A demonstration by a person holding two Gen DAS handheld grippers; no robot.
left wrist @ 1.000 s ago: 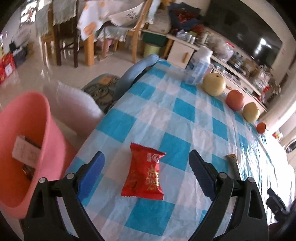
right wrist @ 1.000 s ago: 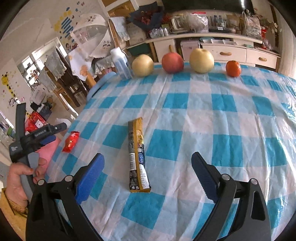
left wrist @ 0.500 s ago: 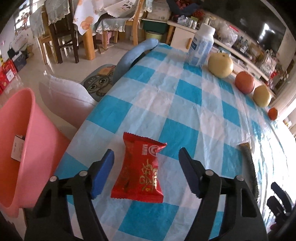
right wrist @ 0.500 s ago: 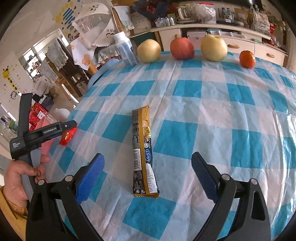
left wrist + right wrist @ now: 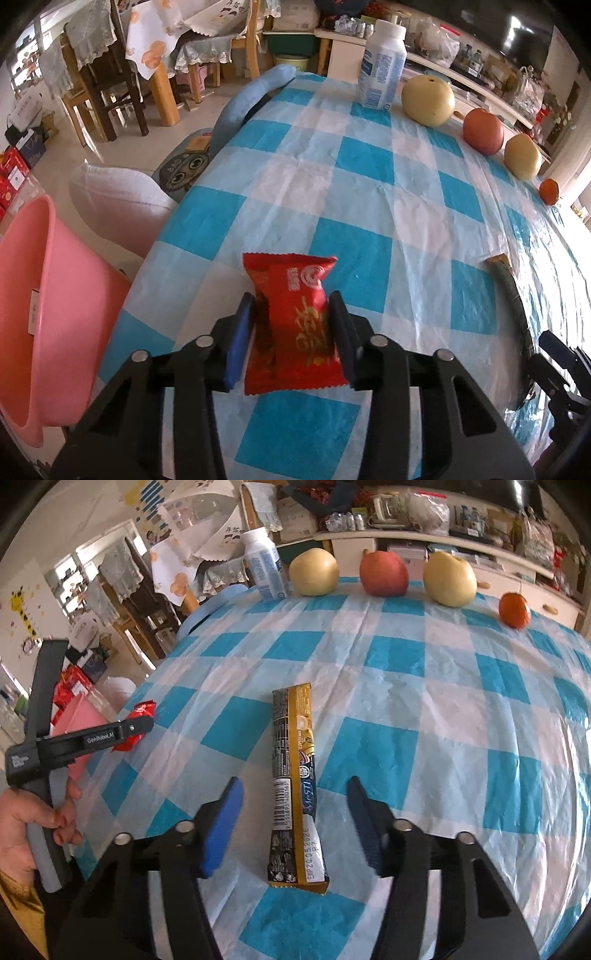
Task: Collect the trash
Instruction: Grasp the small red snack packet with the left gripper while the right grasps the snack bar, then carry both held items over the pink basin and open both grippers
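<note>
On gold wrapper (image 5: 297,775) — "MeSTI"; on left gripper (image 5: 142,725) — "GenRobot.AI".

Table under blue-and-white checked plastic cloth (image 5: 388,709). Far edge, in row: white plastic bottle (image 5: 263,566), yellow pear (image 5: 314,572), red apple (image 5: 384,574), second yellow pear (image 5: 450,579), small orange tangerine (image 5: 514,610). Middle: long gold-and-black stick sachet (image 5: 295,786). Left edge: red crinkled snack packet (image 5: 295,325)

Closing right tongs (image 5: 293,821) astride gold wrapper (image 5: 295,788)
</note>
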